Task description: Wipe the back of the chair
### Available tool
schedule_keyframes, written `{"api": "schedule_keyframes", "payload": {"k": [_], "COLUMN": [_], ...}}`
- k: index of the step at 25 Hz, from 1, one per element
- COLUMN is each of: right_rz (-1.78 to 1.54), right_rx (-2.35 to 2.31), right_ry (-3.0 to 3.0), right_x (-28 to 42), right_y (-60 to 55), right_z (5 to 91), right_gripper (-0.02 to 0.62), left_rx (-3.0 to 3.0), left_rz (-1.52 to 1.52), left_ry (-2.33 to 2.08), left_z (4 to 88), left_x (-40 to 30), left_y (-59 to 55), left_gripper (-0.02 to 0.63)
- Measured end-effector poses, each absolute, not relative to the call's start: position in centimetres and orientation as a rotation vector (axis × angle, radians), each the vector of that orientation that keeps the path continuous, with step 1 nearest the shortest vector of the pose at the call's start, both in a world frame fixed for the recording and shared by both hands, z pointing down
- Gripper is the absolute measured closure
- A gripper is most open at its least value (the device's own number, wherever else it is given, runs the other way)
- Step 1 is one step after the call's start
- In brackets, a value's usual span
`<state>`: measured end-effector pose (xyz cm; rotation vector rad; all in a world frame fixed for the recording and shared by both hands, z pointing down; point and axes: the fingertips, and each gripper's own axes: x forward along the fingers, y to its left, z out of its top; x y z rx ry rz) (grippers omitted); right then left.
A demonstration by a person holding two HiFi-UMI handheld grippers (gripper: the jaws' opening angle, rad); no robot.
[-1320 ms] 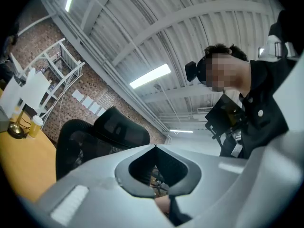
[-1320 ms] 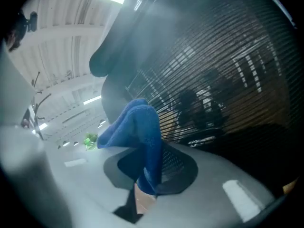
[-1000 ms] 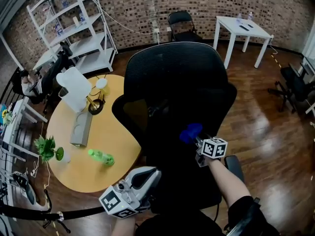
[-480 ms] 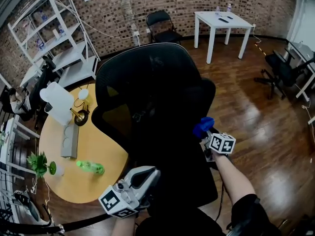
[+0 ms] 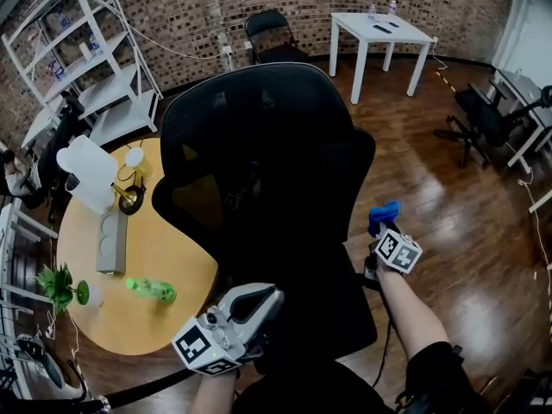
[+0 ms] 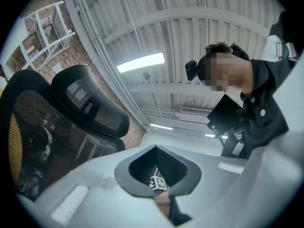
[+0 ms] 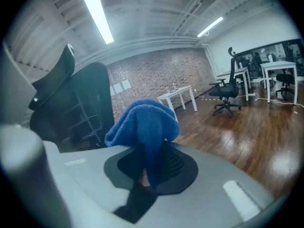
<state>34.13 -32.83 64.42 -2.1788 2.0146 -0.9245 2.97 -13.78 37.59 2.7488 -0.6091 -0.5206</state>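
**Two grippers low in the frame, blue cloth held off to the chair's right**

Two grippers show in the head view. The black mesh chair [image 5: 259,145] fills the middle of the frame, its curved back turned toward the camera and its headrest near the top.

The right gripper [image 5: 380,231] sits at centre right, over the wooden floor [image 5: 457,222]. Its fingers are closed on a blue cloth [image 5: 385,214], which bunches above the marker cube. The cloth lies just right of the chair's back and does not touch it. In the right gripper view the cloth [image 7: 142,122] hangs folded from between the fingers of the right gripper [image 7: 151,167]. There the chair stands apart at the left of the frame.

The left gripper [image 5: 256,303] is at the lower middle of the head view, close against the lower part of the chair. In the left gripper view it [image 6: 156,175] points upward, with the chair at the left of that frame. Its fingers meet at a point with nothing gripped between them.

At the left of the head view, a round yellow table [image 5: 172,266] stands behind the chair. It carries a green bottle [image 5: 151,290], a small plant [image 5: 56,285] and a grey power strip [image 5: 108,241]. A white table [image 5: 379,31] stands at the upper right.
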Motion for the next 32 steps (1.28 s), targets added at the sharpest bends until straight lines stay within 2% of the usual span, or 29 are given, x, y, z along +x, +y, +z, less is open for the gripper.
{"api": "schedule_keyframes", "payload": {"k": [16, 32], "right_rz": [-1.222, -1.345], "right_rx": [-1.667, -1.167], "right_ry": [2.538, 2.859], "right_x": [7.6, -9.8], "right_y": [-30.9, -26.9], "right_z": [71.3, 73.8], "right_gripper": [0.541, 0.541], "left_rx": [2.707, 2.584], "left_rz": [-0.524, -0.521], "left_ry": [-0.886, -1.233], "left_z": [39.0, 41.2], "left_x": [-4.7, -11.2], "left_y": [-11.1, -8.1], "left_gripper": [0.614, 0.614]}}
